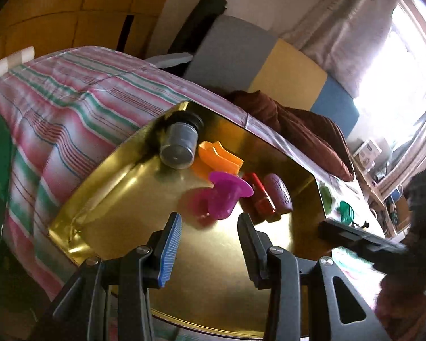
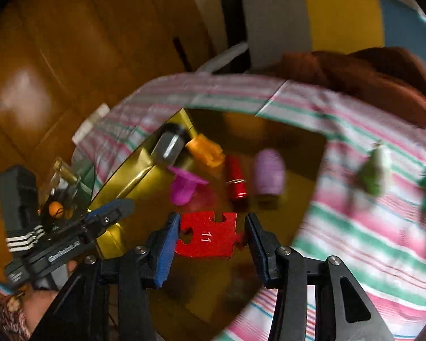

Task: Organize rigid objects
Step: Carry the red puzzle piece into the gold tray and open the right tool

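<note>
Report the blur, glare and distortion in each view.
Left wrist view: the window is blown out white, the gold tray shows glare, and straight edges bow. Right wrist view: the striped cloth is motion-smeared, while the red puzzle piece stays sharp.

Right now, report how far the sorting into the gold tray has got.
Done: five pieces lie in the gold metal tray, among them the grey cylinder. In hand: the right gripper carries the red puzzle piece. Left: two green toys on the striped cloth.
</note>
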`<state>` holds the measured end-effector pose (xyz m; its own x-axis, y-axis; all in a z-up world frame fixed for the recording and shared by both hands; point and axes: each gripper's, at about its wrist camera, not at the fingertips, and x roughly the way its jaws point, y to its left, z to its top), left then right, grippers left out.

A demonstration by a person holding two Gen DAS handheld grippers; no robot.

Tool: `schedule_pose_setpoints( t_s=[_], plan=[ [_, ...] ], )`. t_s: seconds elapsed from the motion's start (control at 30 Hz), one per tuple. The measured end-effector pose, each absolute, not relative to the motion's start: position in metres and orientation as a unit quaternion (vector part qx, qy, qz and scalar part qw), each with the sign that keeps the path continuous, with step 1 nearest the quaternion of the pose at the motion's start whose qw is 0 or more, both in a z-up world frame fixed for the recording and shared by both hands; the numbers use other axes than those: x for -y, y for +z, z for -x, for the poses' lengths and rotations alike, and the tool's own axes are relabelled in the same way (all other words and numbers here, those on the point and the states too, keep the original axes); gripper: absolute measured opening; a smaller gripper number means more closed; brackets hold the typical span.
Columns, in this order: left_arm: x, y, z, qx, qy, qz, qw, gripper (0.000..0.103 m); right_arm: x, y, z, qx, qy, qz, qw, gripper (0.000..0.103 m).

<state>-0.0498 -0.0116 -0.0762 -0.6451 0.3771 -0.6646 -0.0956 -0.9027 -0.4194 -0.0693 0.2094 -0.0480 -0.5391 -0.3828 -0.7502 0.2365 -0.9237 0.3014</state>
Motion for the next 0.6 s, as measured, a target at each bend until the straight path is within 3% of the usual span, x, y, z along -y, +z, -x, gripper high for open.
schedule_pose_setpoints(
  t_s=[0.43,0.6],
  plan=[
    [0.025,-0.07,0.052,0.199,0.889,0.394,0.125,0.041,-0.148,-0.088,0.116,-0.014,-0.859,-0.488,0.152,0.048],
    [0.024,-0.07,0.051,0.197,0.89,0.391,0.128,0.041,-0.156,-0.087,0.126,-0.003,-0.862,-0.49,0.132,0.049]
  ],
)
